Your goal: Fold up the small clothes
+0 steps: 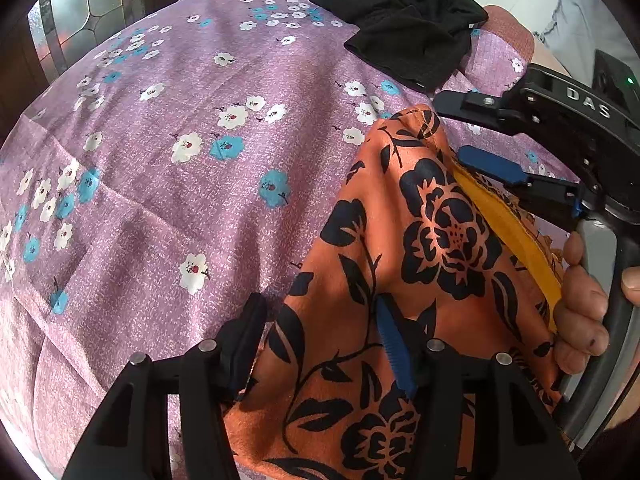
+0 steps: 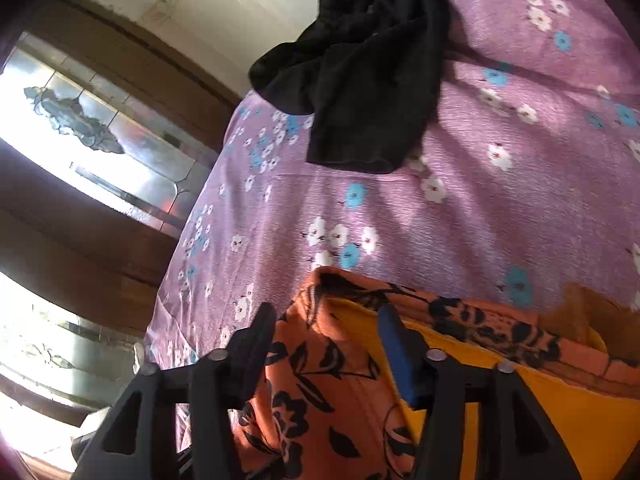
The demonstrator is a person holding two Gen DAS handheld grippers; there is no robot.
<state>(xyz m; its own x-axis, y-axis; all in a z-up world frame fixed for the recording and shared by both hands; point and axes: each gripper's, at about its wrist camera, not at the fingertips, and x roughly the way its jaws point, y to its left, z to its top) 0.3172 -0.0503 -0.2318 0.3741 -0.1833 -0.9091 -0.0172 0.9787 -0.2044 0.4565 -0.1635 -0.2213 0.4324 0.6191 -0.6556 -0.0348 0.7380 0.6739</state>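
An orange garment with black flowers (image 1: 400,264) and a yellow lining (image 1: 516,236) lies on the purple flowered bedsheet (image 1: 168,200). My left gripper (image 1: 320,320) is open, its jaws straddling the garment's lower edge. My right gripper (image 1: 472,132) shows in the left wrist view at the right, open around the garment's upper edge, one blue pad (image 1: 492,166) on the yellow lining. In the right wrist view the right gripper (image 2: 324,328) is open over the garment (image 2: 320,380) and its lining (image 2: 560,412).
A crumpled black garment (image 1: 404,20) lies on the sheet beyond the orange one; it also shows in the right wrist view (image 2: 360,68). A wooden frame with glass panels (image 2: 100,140) stands past the bed's edge.
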